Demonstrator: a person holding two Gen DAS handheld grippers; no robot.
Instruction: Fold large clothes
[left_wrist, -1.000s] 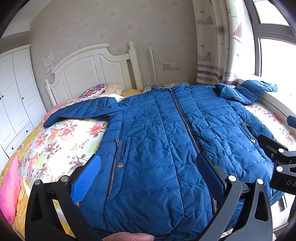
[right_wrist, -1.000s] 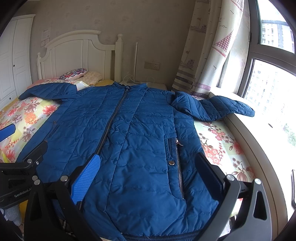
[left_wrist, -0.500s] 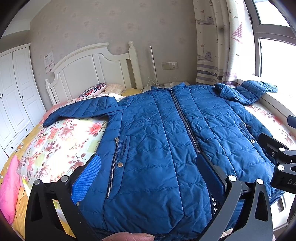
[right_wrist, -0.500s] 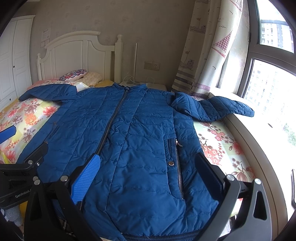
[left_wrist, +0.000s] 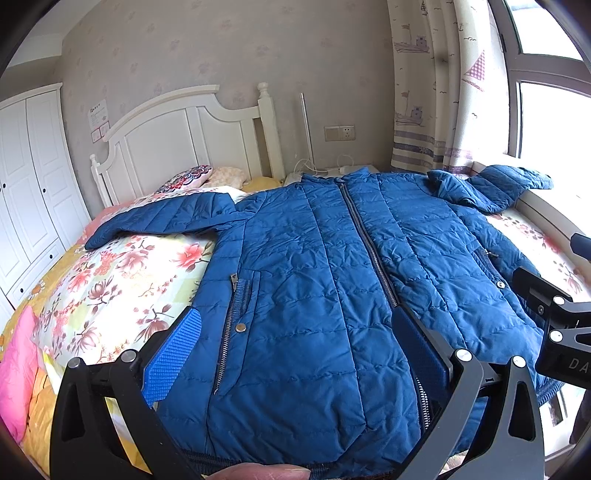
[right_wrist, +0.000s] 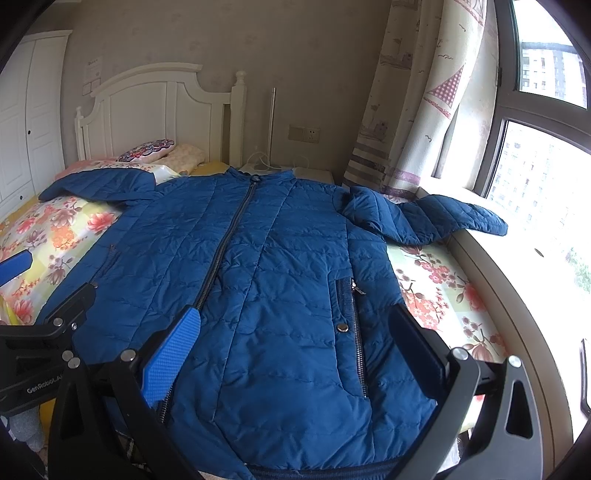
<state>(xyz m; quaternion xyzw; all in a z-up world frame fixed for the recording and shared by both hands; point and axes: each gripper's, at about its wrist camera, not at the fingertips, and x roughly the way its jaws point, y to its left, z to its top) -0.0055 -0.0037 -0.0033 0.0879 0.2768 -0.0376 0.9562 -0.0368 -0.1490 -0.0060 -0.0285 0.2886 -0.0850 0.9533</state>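
Blue quilted jacket (left_wrist: 317, 295) laid flat, zipped, face-up across the floral bedspread (left_wrist: 122, 280), sleeves spread for folding; I hold left gripper (left_wrist: 295, 350) and right gripper (right_wrist: 295, 350) wide open, empty, above its hem

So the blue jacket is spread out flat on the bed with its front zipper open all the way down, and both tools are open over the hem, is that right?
Not quite: the zipper is closed up to the collar, as the right wrist view shows. The rest holds: the blue jacket lies spread on the bed, with the left tool and right tool open over the hem.
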